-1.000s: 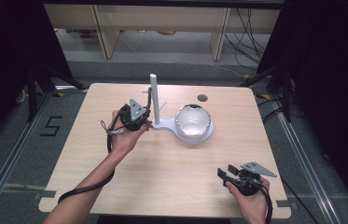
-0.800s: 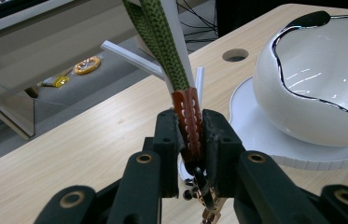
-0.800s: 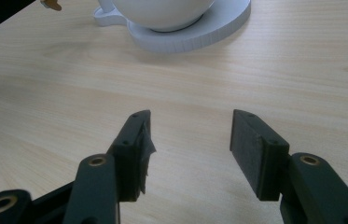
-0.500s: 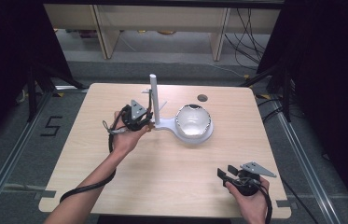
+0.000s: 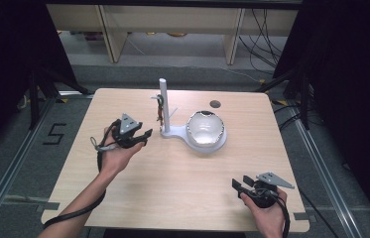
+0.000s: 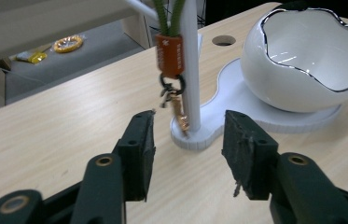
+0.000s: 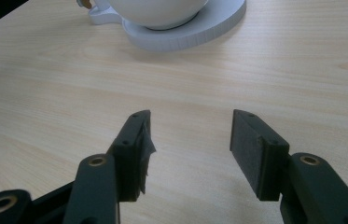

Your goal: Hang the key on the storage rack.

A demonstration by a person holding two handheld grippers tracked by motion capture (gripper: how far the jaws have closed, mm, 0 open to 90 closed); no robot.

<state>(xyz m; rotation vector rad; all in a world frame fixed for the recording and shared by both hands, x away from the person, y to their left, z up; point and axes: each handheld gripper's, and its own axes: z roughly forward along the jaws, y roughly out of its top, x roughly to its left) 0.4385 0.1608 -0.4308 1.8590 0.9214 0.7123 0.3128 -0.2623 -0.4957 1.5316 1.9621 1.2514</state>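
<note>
keychain [image 6: 171, 70]: hangs by a green cord from a peg on the white post, orange tag, ring and small metal bits dangling close to the post; sits far-centre on the table, not held
stand [image 5: 165, 106]: white post on a flat white base, w/ egg-shaped white bowl [image 5: 205, 128] on the base's right end
left gripper [image 5: 143, 138]: left of the stand, near the post but apart from it; jaws have just been opening, now about half wide, nothing btwn them
right gripper [image 5: 237, 186]: near-right corner of the table, jaws apart, empty, well away from the stand
table [image 5: 172, 188]: light wood, bare in the near half
step in hand (judgement): prob. letting go after hanging the keychain
how to do it well: draw the left gripper straight back toward the near-left, jaws kept wide so no pad snags the ring or cord; don't bump the post, else the keychain may swing off its peg
</note>
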